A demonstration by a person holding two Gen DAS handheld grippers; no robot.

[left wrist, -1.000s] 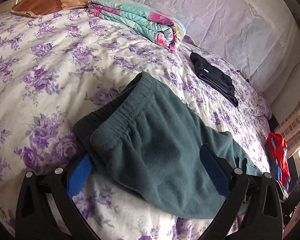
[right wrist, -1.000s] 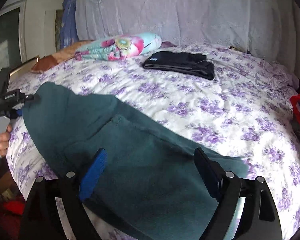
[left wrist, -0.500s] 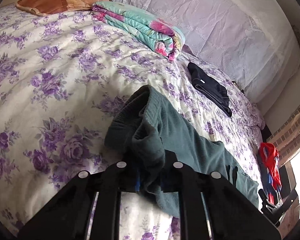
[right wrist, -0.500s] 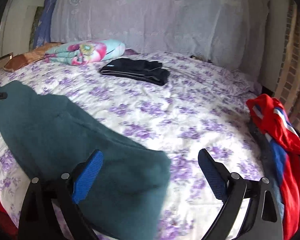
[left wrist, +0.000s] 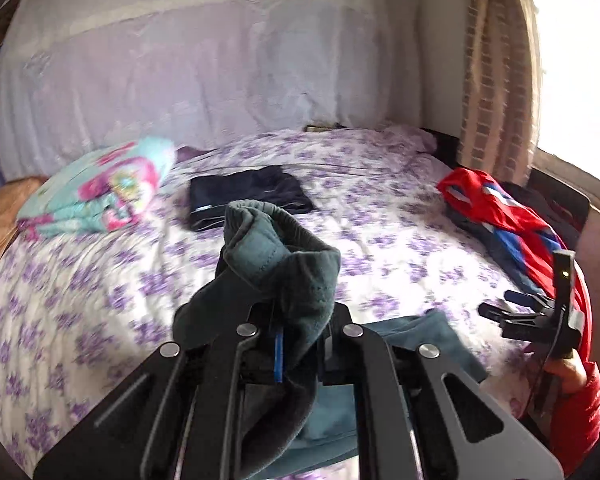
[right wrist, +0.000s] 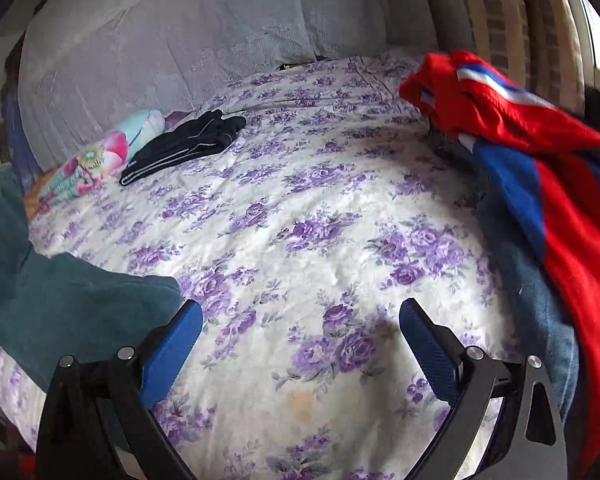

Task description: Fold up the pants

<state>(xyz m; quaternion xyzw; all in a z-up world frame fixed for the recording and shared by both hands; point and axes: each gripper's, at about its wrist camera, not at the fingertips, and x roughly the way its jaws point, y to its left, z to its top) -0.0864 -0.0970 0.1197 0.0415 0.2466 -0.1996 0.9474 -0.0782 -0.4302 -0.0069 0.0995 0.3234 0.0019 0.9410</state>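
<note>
Our left claw [left wrist: 296, 344] clamps the teal pants [left wrist: 284, 276]; our right claw [right wrist: 300, 344] gapes empty over the bed [right wrist: 320, 220]. We should carry the bunched waistband across smoothly, keeping edges aligned.

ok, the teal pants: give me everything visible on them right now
The teal pants look like soft, fleecy fabric with a stitched, gathered waistband. The left claw is shut on a bunched fold near the waistband, which stands up above the fingers and curls open, while more cloth droops below the claw. The rest trails onto the floral bedspread, with one rounded end lying flat beside the blue pad of the open right claw, which holds nothing. Whether that pad touches the cloth is unclear.
</note>
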